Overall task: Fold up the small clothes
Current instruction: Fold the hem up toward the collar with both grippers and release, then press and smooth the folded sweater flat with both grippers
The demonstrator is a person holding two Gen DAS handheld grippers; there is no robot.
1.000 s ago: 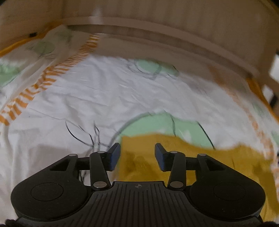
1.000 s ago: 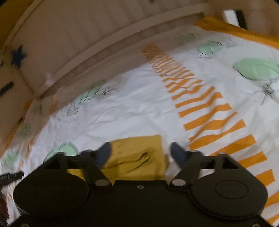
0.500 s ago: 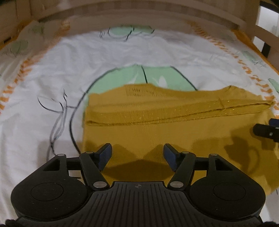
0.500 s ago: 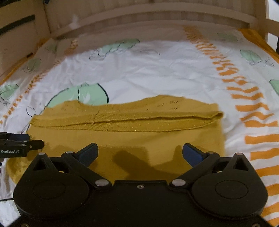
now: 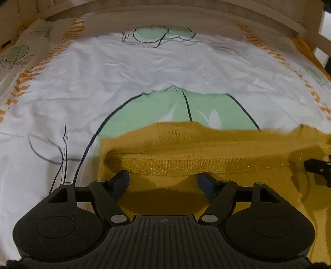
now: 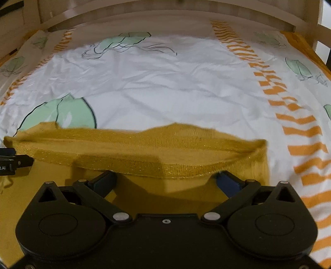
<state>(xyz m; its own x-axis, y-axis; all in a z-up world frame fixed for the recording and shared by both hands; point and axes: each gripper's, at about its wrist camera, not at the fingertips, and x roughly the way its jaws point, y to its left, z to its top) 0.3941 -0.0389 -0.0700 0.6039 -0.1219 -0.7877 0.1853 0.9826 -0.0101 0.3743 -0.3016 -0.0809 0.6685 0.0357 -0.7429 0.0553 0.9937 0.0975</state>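
My left gripper [image 5: 163, 182] hangs over the near left part of the mustard-yellow garment [image 5: 206, 149], its jaws opening with nothing pinched between them, only flat cloth lying beneath. My right gripper [image 6: 165, 181] stands spread wide and empty over the garment's [image 6: 144, 147] right half, its blue fingertips [image 6: 226, 182] just short of the glittery ribbed hem band [image 6: 165, 168]. The garment lies on the bed sheet [image 5: 124, 72], white with green leaves and orange stripes, its far part folded toward me so the band runs across the middle. A wooden bed rail [image 6: 165, 12] closes the far side. Each gripper's tip shows at the other camera's edge.
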